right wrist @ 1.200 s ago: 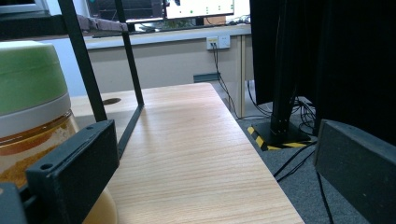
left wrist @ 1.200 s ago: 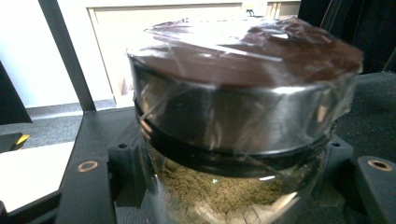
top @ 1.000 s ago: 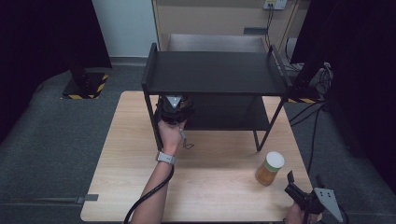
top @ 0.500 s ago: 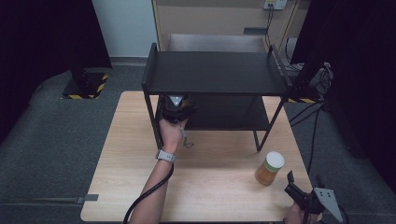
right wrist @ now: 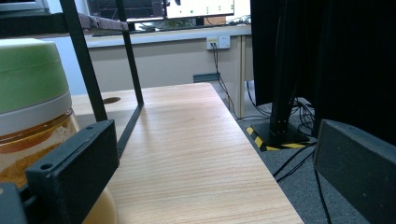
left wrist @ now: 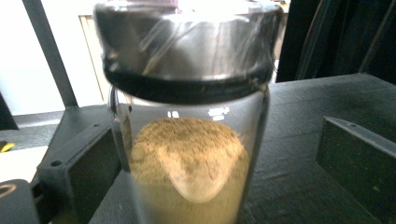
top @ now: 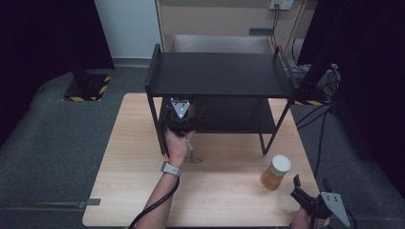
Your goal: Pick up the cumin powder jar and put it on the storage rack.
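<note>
Jaws of left gripper (top: 180,116) just opened around one jar (left wrist: 187,140); second jar (top: 276,172) on table (top: 224,191).

A clear jar (left wrist: 189,154) with tan powder is capped in shiny black. A second jar (top: 276,172), amber inside, is topped by a pale green lid. The shelf rack (top: 219,76) is painted black; the table (top: 229,186) is patterned in light wood grain.

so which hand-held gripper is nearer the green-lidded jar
Right. The right hand-held gripper sits just beside the green-lidded jar; the left hand-held gripper is far off at the shelf.
</note>
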The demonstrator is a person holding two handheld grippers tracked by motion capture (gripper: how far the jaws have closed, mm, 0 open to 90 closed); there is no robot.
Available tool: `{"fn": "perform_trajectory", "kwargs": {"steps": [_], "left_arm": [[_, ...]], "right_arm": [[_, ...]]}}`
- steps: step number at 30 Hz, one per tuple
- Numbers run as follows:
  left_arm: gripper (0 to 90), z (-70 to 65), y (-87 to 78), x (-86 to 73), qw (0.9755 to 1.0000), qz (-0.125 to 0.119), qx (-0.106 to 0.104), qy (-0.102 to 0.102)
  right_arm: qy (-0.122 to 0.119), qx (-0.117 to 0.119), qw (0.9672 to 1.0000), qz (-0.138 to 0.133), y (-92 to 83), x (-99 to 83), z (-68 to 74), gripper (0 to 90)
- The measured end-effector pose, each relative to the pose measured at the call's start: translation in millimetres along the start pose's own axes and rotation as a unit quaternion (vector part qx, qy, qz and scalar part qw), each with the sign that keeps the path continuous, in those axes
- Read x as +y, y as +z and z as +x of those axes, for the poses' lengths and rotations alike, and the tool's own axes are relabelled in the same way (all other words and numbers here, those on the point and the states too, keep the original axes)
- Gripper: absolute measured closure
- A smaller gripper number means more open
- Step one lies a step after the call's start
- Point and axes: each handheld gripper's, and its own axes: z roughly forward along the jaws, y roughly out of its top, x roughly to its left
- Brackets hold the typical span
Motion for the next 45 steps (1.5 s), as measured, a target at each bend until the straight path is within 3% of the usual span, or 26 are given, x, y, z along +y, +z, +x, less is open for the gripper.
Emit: {"fn": "perform_trajectory", "kwargs": {"steps": [3, 16, 27, 40, 45], "left_arm": [[0.0, 2.2, -6.5, -4.7, 0.9999, -0.004, -0.007, -0.01], [0.0, 6.0, -34.9, -14.9, 0.9993, -0.011, -0.035, 0.012], [0.0, 15.3, -68.1, -34.1, 0.999, -0.018, -0.04, 0.009], [0.0, 30.3, -89.9, -60.6, 0.9986, -0.024, -0.046, 0.005], [0.0, 37.6, -97.0, -68.5, 0.9988, -0.02, -0.044, -0.008]], "right_arm": [[-0.001, 0.0, 1.0, 0.0, 0.1, 0.1, 0.1, 0.7], [-0.003, 0.0, 1.0, -0.001, -0.2, -0.4, 0.9, 0.7], [-0.012, -0.005, 0.9999, -0.005, -0.7, -1.9, 4.0, 0.7], [-0.015, -0.005, 0.9999, -0.003, -0.3, -1.2, 4.3, 0.7], [-0.015, -0.006, 0.9999, -0.003, -0.3, -1.2, 4.6, 0.7]]}}
